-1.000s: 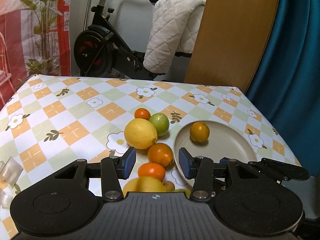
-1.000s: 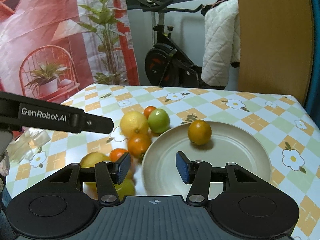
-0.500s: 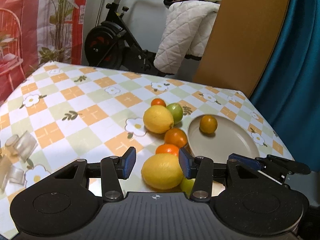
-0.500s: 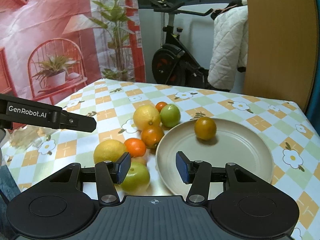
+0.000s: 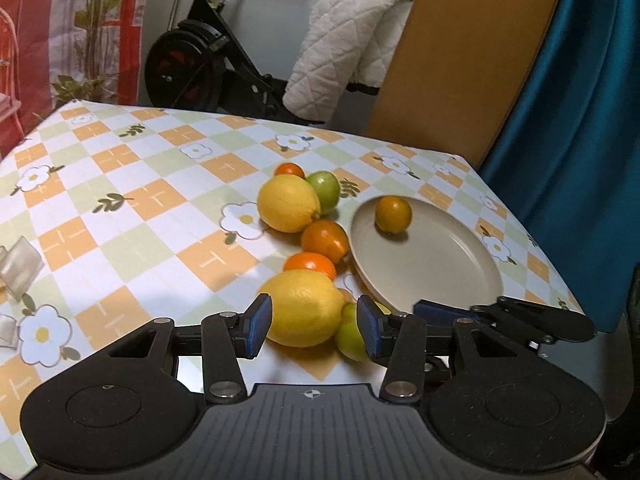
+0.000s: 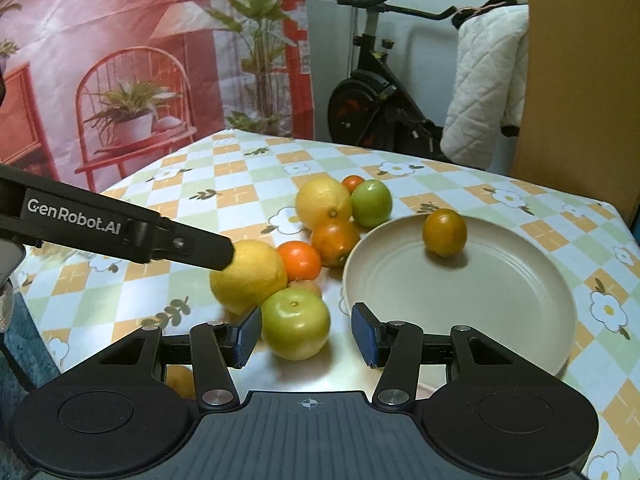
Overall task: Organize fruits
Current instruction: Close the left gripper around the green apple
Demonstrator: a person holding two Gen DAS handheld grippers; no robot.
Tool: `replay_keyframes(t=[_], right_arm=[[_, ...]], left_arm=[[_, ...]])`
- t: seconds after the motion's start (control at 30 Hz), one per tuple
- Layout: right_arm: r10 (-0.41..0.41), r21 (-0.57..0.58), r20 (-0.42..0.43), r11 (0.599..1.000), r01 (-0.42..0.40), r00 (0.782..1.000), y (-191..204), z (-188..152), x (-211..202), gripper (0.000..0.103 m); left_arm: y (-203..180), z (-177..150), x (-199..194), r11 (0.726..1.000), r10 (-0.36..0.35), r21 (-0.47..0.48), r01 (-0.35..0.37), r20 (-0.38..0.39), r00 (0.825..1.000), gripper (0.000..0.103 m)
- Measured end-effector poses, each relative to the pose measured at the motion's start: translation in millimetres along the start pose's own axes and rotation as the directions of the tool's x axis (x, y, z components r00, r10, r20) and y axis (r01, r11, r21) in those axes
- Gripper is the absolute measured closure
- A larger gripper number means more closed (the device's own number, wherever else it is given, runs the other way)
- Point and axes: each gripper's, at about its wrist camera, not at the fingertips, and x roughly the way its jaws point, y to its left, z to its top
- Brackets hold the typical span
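Observation:
A beige plate (image 5: 440, 268) (image 6: 480, 300) holds one small orange (image 5: 393, 214) (image 6: 445, 232). Left of it lie a far lemon (image 5: 288, 203) (image 6: 323, 203), a far green fruit (image 5: 324, 188) (image 6: 371, 203), several oranges (image 5: 324, 240) (image 6: 335, 241) and a tiny red one (image 5: 291, 169). My left gripper (image 5: 314, 326) is open, its jaws either side of the near lemon (image 5: 304, 307) (image 6: 250, 276). My right gripper (image 6: 306, 334) is open around the near green fruit (image 6: 296, 326) (image 5: 350, 334), not closed on it.
The table has a checked flower cloth (image 5: 140, 200). Clear plastic pieces (image 5: 18, 266) lie at its left edge. Behind stand an exercise bike (image 5: 208, 60), a white quilted cover (image 5: 344, 48), a wooden panel (image 5: 460, 60) and a teal curtain (image 5: 580, 120).
Both grippers have pulled back toward the near edge of the table and now frame the nearest fruits. The fruits and plate have not moved.

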Motion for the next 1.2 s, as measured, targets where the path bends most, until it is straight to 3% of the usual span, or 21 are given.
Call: replay_keyframes(t=[0.33,1.2], right_arm=[[0.03,-0.005,-0.012,1.0,-0.03,0.999,-1.1,-5.5,11.2,0.057],[0.08,-0.038,-0.034,0.996,-0.082,0.996,3.5,-12.5,18.1,0.061]], left_arm=[[-0.5,-8.2,13.7,0.997,-0.067,-0.034,0.064,-0.076,0.995,0.054],[-11.9,-13.8,36.9,0.995,-0.101,-0.021,0.099,-0.143,0.985,0.055]])
